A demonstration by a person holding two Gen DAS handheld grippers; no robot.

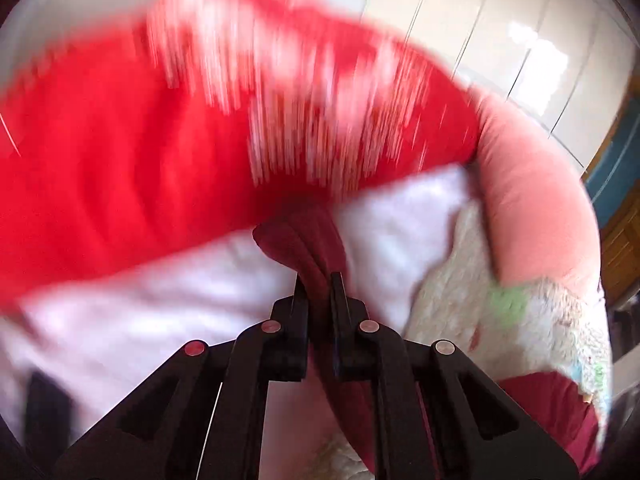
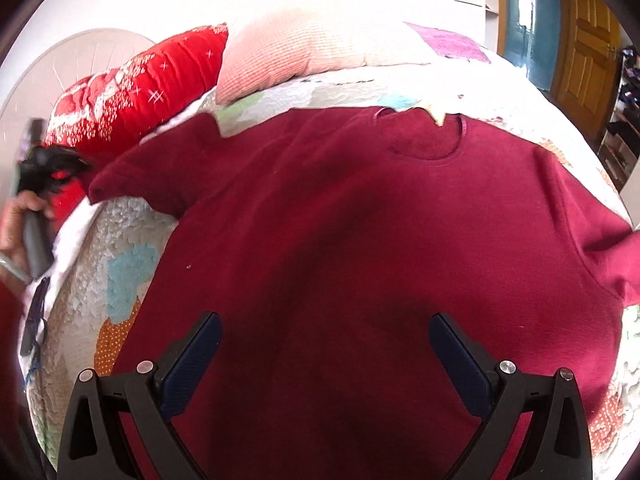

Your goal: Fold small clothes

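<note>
A dark maroon T-shirt [image 2: 360,240] lies spread flat on a patchwork quilt [image 2: 120,280], collar away from me, sleeves out to both sides. My right gripper [image 2: 325,332] is open and empty, hovering over the shirt's lower body. My left gripper [image 1: 318,280] is shut on a fold of the maroon shirt [image 1: 296,248], pinched between its fingers; this view is motion-blurred. In the right wrist view the left gripper [image 2: 52,176] shows at the far left, held by a hand near the shirt's left sleeve.
A red pillow with white pattern [image 2: 132,92] and a pink pillow [image 2: 304,52] lie at the bed's head; they also show in the left wrist view, red [image 1: 160,140] and pink [image 1: 532,188]. A wooden door [image 2: 584,40] stands at the far right.
</note>
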